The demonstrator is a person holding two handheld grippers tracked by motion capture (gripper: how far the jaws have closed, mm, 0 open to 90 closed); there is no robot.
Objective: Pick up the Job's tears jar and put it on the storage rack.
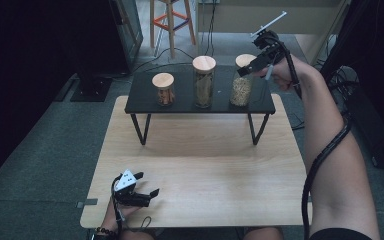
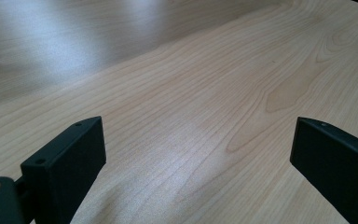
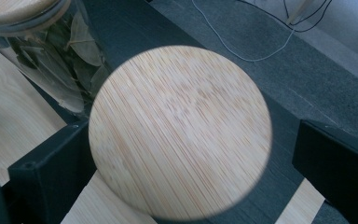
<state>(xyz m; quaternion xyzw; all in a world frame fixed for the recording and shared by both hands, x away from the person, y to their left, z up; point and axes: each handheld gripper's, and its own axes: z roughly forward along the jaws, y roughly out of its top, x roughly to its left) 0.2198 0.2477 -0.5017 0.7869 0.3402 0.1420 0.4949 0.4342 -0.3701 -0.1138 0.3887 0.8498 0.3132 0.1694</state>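
Note:
Three glass jars with round wooden lids stand in a row on a low black shelf (image 1: 180,102): a short one (image 1: 163,89) at left, a tall one (image 1: 204,81) in the middle, and a third (image 1: 241,84) at right. My right gripper (image 1: 245,70) hovers over the right jar, open. In the right gripper view its jaws straddle that jar's lid (image 3: 179,133); the left jaw sits at the lid's edge and the right jaw stands clear of it. My left gripper (image 1: 147,184) rests low over the wooden table (image 1: 205,165) near its front left, open, with bare wood (image 2: 196,93) between the jaws.
The shelf stands on thin black legs (image 1: 141,129) at the table's far side. The tall jar holds dried leaves (image 3: 42,51). Behind the table, on the grey carpet, are a wooden stool (image 1: 171,22) and cables (image 1: 210,30). A black cable (image 1: 325,150) trails along the right forearm.

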